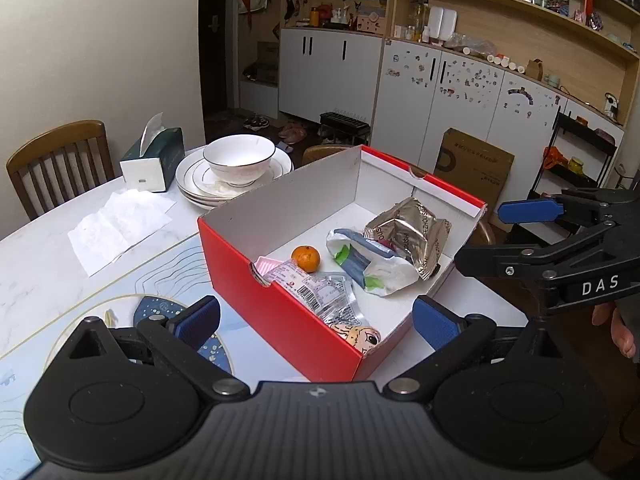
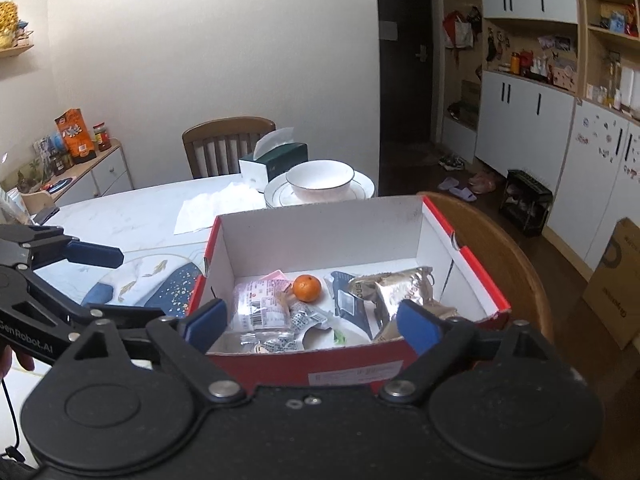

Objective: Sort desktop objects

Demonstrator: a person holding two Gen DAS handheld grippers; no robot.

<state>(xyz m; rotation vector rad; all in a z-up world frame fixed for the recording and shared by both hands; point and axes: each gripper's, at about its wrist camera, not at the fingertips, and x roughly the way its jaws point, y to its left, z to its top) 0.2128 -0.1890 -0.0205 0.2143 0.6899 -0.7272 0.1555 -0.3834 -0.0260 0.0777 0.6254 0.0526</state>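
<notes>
A red shoebox (image 1: 280, 312) (image 2: 352, 372) with a white inside stands on the table's mat. In it lie an orange (image 1: 306, 258) (image 2: 306, 288), a crumpled silver foil packet (image 1: 412, 236) (image 2: 404, 288), a blue-and-white pouch (image 1: 368, 268), clear barcoded packets (image 1: 320, 292) (image 2: 260, 308) and a cartoon-face item (image 1: 362, 338). My left gripper (image 1: 316, 322) (image 2: 108, 280) hangs open at the box's near corner, pads apart from the walls. My right gripper (image 2: 314, 326) (image 1: 500, 236) stands open at the box's short side, with nothing gripped.
Behind the box are a bowl (image 1: 239, 158) on stacked plates (image 2: 280, 194), a green tissue box (image 1: 154, 160) and an unfolded tissue (image 1: 120, 224). Wooden chairs (image 1: 60, 160) (image 2: 516, 256) flank the table. A cardboard carton (image 1: 476, 164) stands on the floor by the cabinets.
</notes>
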